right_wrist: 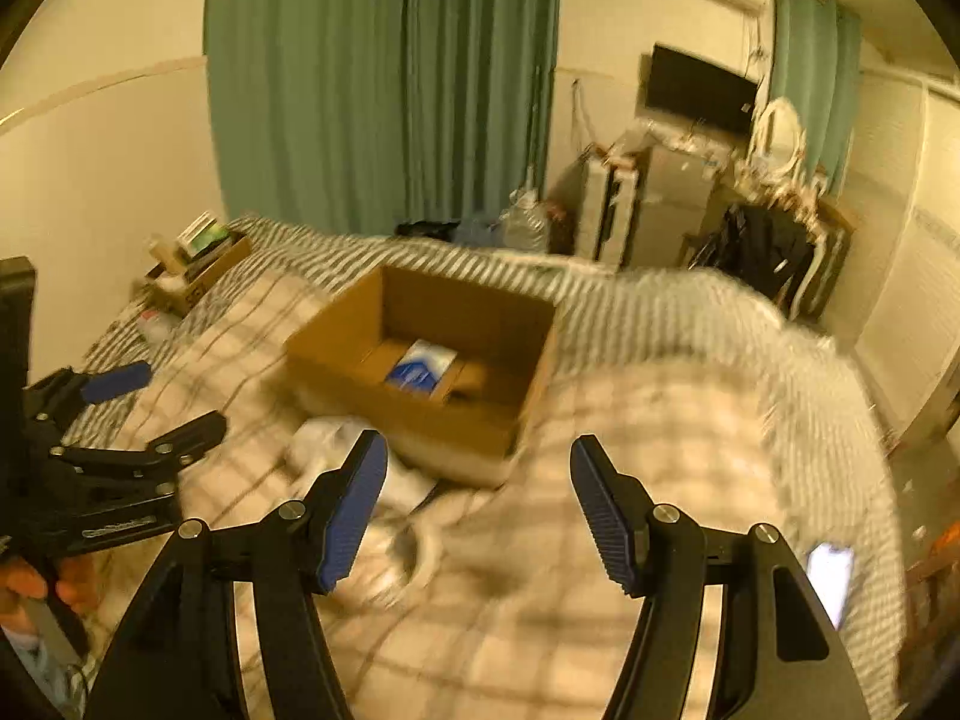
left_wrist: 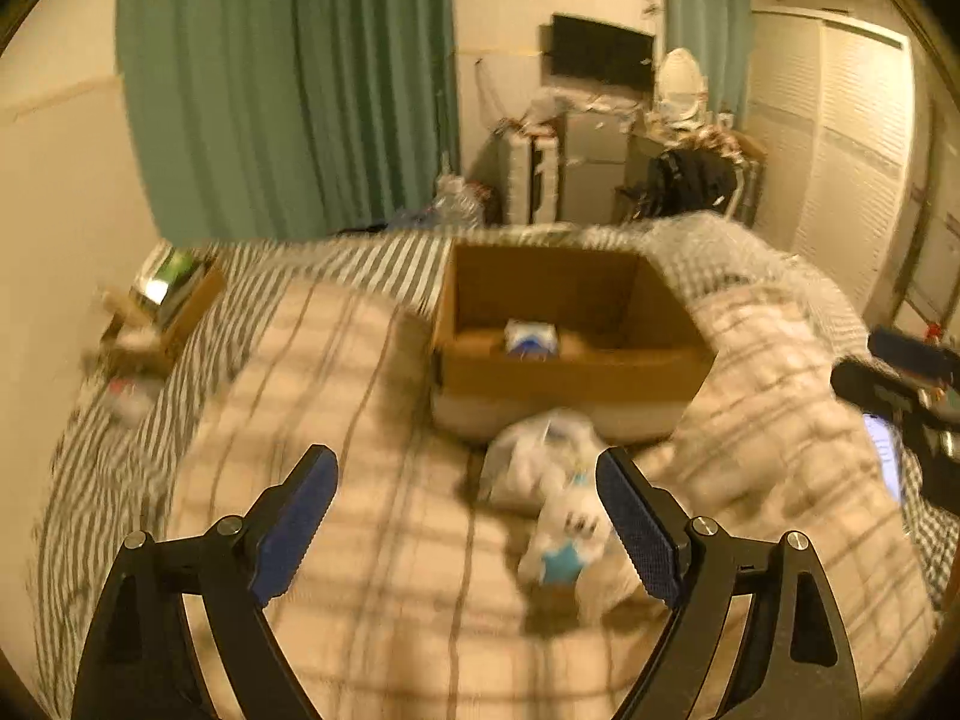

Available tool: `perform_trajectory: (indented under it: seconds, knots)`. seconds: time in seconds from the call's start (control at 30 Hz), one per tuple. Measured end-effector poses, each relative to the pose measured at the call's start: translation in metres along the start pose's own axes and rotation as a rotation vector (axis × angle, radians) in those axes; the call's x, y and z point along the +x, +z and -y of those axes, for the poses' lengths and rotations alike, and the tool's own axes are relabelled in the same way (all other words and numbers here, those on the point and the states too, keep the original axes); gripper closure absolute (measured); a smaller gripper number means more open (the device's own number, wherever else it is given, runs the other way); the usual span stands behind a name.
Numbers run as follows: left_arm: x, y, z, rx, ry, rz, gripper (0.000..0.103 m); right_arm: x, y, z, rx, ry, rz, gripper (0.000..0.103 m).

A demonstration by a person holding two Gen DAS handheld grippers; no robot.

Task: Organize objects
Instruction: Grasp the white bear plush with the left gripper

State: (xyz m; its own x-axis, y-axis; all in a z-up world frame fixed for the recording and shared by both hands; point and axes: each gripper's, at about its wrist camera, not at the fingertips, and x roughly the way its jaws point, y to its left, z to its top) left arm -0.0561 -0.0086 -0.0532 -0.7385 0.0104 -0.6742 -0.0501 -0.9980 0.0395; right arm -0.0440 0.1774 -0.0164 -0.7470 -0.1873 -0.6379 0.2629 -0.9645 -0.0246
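Cardboard box [left_wrist: 576, 381] holds a blue-white packet [left_wrist: 531, 337]; both hand-held grippers, left [left_wrist: 465, 516] and right [right_wrist: 477, 498], gape empty.

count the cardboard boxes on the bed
2: a large open cardboard box mid-bed, and a smaller box of books at the bed's far left edge by the wall. Bedding folds may hide others.

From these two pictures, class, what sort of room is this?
Most likely a lived-in bedroom: a bed with a checked blanket, long green curtains, and a wall-mounted television.
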Motion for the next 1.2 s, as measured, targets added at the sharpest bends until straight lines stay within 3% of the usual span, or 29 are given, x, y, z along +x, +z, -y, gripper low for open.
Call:
perform_trajectory:
  seconds: [0.2, 0.3, 0.43, 0.47, 0.53, 0.7, 0.87, 1.03, 1.1, 1.2]
  knots:
    - [0.021, -0.039, -0.005, 0.032, 0.052, -0.09, 0.012, 0.048, -0.05, -0.037, -0.066, 0.132, -0.148, 0.04]
    - [0.025, -0.045, -0.011, 0.025, 0.031, -0.098, 0.012, 0.069, -0.062, -0.053, -0.127, 0.191, -0.229, 0.04]
    - [0.032, -0.048, -0.018, -0.011, 0.01, -0.117, 0.012, 0.089, -0.077, -0.067, -0.198, 0.174, -0.303, 0.041]
    - [0.033, -0.05, -0.019, -0.014, 0.004, -0.121, 0.012, 0.092, -0.079, -0.068, -0.202, 0.169, -0.315, 0.059]
    - [0.033, -0.052, -0.019, -0.019, -0.005, -0.123, 0.012, 0.091, -0.081, -0.066, -0.196, 0.148, -0.315, 0.089]
    - [0.035, -0.052, -0.018, -0.014, -0.013, -0.132, 0.012, 0.054, -0.071, -0.055, -0.16, 0.095, -0.179, 0.093]
    - [0.042, -0.05, -0.003, 0.009, -0.031, -0.172, 0.012, 0.03, -0.052, -0.036, -0.113, 0.067, -0.12, 0.093]
    - [0.052, -0.04, 0.027, 0.075, -0.119, -0.147, 0.012, 0.038, -0.052, -0.014, -0.047, 0.047, -0.137, 0.093]
    - [0.061, -0.038, 0.035, 0.087, -0.113, -0.16, 0.012, 0.045, -0.058, -0.011, -0.028, 0.061, -0.158, 0.093]
    - [0.075, -0.04, 0.039, 0.063, -0.138, -0.19, 0.026, 0.052, -0.062, -0.007, -0.008, 0.073, -0.173, 0.093]
